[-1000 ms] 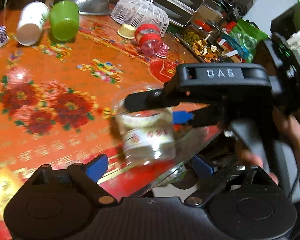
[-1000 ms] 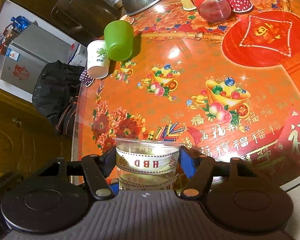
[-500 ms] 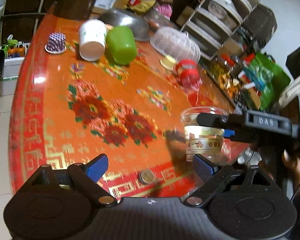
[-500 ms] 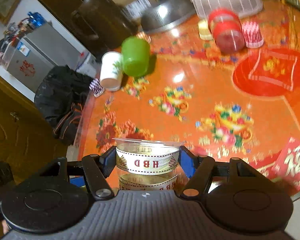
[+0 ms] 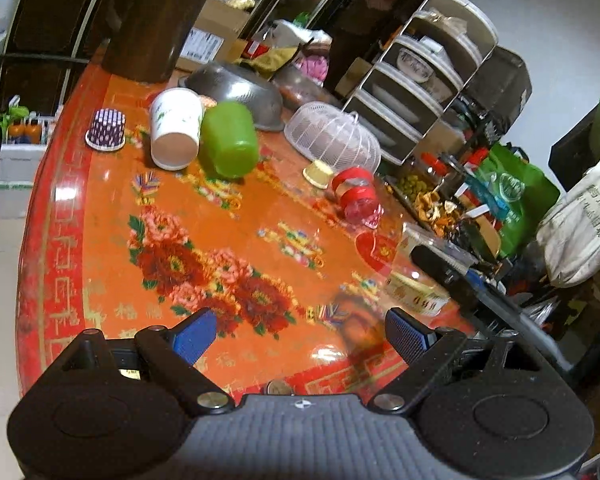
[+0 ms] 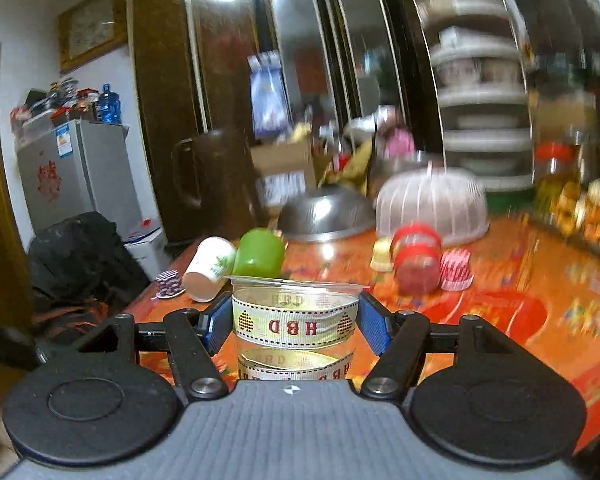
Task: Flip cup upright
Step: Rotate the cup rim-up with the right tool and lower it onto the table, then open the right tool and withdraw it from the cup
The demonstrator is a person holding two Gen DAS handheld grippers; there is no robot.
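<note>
clear cup base hidden behind right gripper, background blurred

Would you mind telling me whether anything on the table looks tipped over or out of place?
Yes: the white paper cup and green plastic cup lie on their sides at the far edge, and the red-lidded clear jar lies tipped near the white mesh food cover.
</note>
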